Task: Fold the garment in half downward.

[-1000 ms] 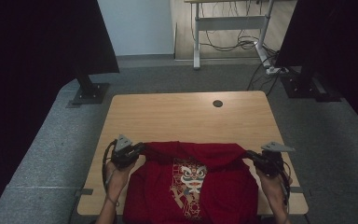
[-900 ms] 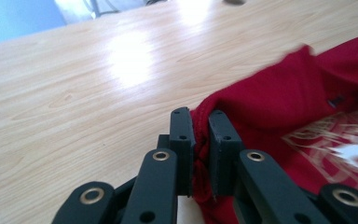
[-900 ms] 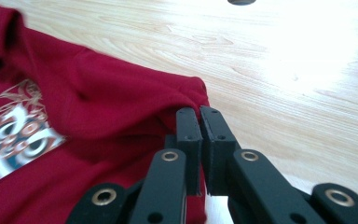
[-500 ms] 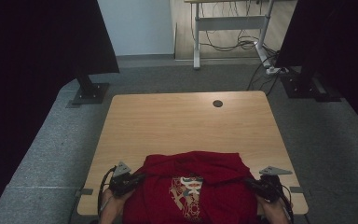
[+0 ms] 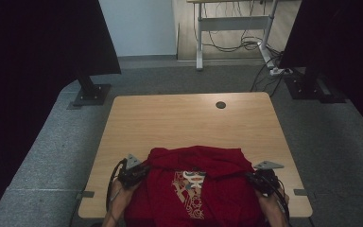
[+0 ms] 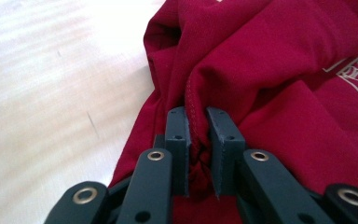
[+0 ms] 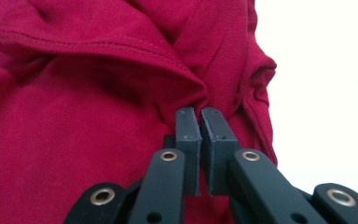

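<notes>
A red T-shirt (image 5: 194, 163) with a white and gold print lies on the wooden table (image 5: 184, 123) near its front edge, its far part folded over in a thick ridge. My left gripper (image 5: 144, 171) is shut on the shirt's left edge. In the left gripper view a stitched hem of the shirt (image 6: 261, 60) is pinched in the left gripper (image 6: 197, 116). My right gripper (image 5: 250, 176) is shut on the shirt's right edge. In the right gripper view a fold of the shirt (image 7: 74, 93) bunches at the tips of the right gripper (image 7: 200, 112).
A round dark cable hole (image 5: 220, 104) sits near the table's far edge. Bare wood stretches beyond the shirt. Black stands (image 5: 90, 92) and dark curtains flank the table. A desk frame with cables (image 5: 236, 42) stands at the back.
Both grippers have come toward the table's near edge and sunk lower, drawing the shirt with them. The shirt now lies lower and more bunched along its far fold.
</notes>
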Motion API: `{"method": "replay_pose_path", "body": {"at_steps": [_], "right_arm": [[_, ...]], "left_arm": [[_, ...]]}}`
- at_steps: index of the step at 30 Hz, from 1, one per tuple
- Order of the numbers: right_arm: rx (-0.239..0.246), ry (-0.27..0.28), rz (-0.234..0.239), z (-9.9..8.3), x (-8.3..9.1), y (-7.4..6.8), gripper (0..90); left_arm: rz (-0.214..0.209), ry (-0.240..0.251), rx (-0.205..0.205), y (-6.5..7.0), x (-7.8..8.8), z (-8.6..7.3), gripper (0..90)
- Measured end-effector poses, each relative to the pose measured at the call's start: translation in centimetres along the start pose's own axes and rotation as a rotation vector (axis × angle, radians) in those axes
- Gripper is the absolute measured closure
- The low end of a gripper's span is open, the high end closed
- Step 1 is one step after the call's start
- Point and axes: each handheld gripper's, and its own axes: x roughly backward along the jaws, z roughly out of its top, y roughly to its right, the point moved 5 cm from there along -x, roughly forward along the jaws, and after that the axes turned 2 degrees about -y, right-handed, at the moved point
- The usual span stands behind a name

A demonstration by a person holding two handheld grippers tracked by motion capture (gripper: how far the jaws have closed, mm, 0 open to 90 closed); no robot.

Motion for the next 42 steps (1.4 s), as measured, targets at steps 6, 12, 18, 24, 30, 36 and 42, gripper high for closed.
{"method": "replay_pose_path", "body": {"at_steps": [6, 12, 18, 24, 30, 36, 42], "right_arm": [[-0.056, 0.018, -0.025, 2.4, -2.1, 1.7, 85.7], [-0.057, 0.026, -0.059, 4.1, -2.1, 2.6, 85.7], [-0.076, 0.093, -0.045, 4.4, -0.4, 2.9, 85.8], [-0.044, 0.243, 0.014, 3.4, 7.5, 1.5, 85.8], [-0.064, 0.163, 0.095, 0.1, 7.0, 0.5, 85.8], [-0.093, 0.033, 0.145, -3.4, 2.6, -0.1, 85.8], [-0.044, 0.039, 0.081, -1.9, 1.4, 0.2, 86.0]], "left_arm": [[0.052, 0.008, 0.032, -2.0, -3.3, 2.7, 79.6], [0.139, 0.036, 0.000, -2.8, -2.4, 4.2, 82.3], [0.127, 0.172, 0.001, -2.9, 1.8, 5.8, 82.6], [0.060, 0.251, -0.036, -0.8, 7.8, 4.6, 82.3], [-0.021, 0.117, -0.028, 1.1, 7.4, -0.9, 82.1], [0.001, -0.014, -0.040, 1.0, 4.8, -3.9, 81.5], [0.033, -0.024, -0.057, 0.1, 2.9, -2.5, 80.8]]}}
